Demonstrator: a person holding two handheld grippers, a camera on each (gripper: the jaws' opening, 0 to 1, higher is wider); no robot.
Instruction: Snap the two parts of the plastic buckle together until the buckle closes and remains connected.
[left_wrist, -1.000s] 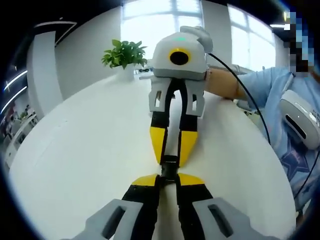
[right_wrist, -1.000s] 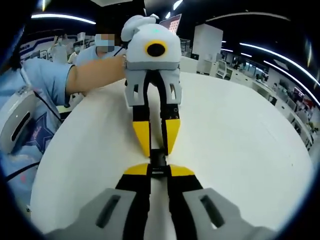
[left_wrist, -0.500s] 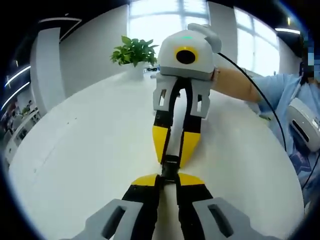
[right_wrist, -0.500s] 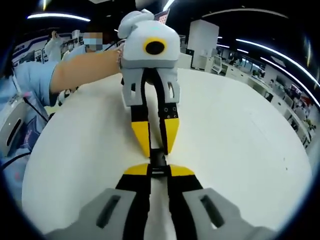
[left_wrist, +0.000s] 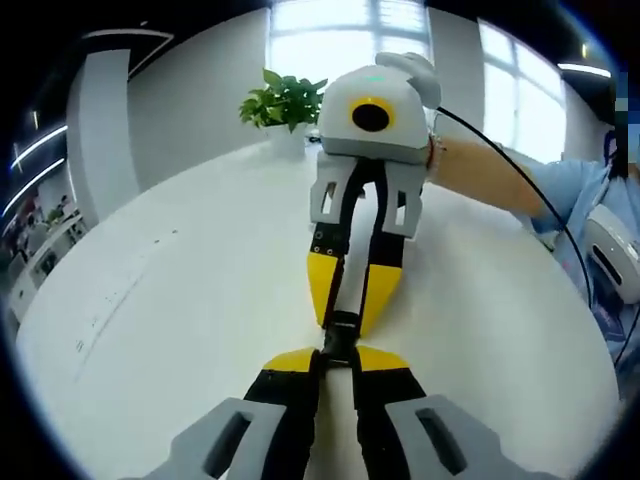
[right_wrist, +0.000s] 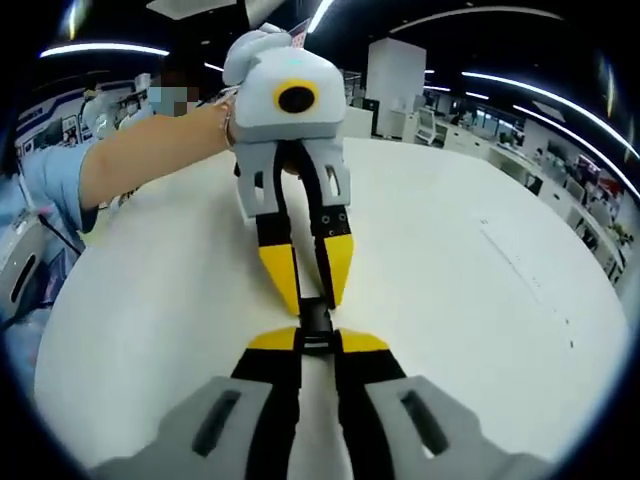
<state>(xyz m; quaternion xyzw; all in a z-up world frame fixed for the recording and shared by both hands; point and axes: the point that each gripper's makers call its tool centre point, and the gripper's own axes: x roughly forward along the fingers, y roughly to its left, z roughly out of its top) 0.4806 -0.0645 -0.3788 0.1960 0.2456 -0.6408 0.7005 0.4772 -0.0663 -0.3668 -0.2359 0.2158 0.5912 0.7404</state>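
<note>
A small black plastic buckle (left_wrist: 341, 334) is held between the two grippers, tip to tip, just above the white table (left_wrist: 170, 320). My left gripper (left_wrist: 338, 358) rises from the bottom of the left gripper view, shut on the near end of the buckle. The right gripper (left_wrist: 346, 318) faces it from above, shut on the far end. In the right gripper view the same buckle (right_wrist: 316, 322) sits between my right gripper (right_wrist: 317, 342) and the left gripper (right_wrist: 312, 304) opposite. Whether the two buckle parts are latched is hidden by the yellow fingertips.
A potted green plant (left_wrist: 284, 103) stands at the table's far edge. A person's forearm (left_wrist: 478, 172) and blue sleeve (left_wrist: 580, 195) reach in from the right; the other forearm (right_wrist: 150, 152) enters the right gripper view from the left. Open white tabletop lies on both sides.
Both views have swung, so the plant, arms and room have shifted in the picture. The grippers remain tip to tip on the buckle, in the same hold.
</note>
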